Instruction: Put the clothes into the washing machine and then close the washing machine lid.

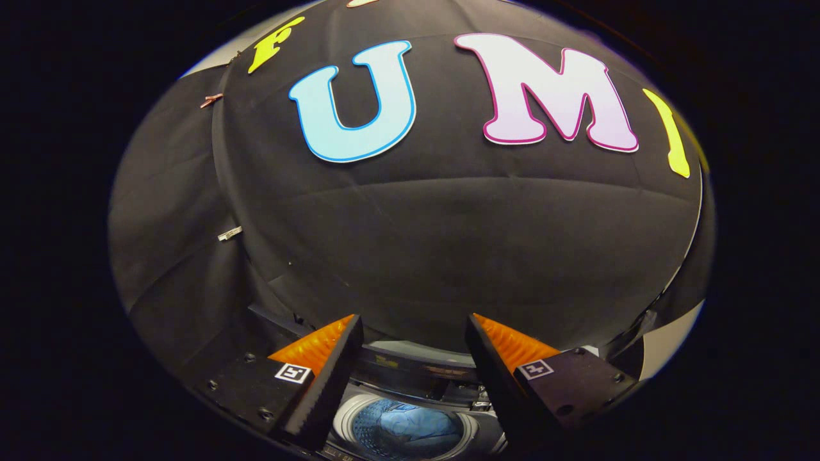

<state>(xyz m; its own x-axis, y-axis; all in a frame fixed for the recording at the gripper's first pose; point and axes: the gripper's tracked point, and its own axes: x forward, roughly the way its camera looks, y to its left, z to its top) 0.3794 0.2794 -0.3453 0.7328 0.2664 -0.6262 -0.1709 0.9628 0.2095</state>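
Tongs (413, 320) spread empty, washing machine (410, 426) below, clothes (410, 428) inside

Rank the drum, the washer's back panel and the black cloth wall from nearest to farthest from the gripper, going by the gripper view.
The gripper is open, holding nothing.
1. Drum: below, between the fingers, blue clothes inside.
2. Back panel: just beyond the drum, between the fingertips.
3. Cloth wall: farthest, behind the washer.

Dim booth, strong fisheye bend at edges, sharp centre, no glare
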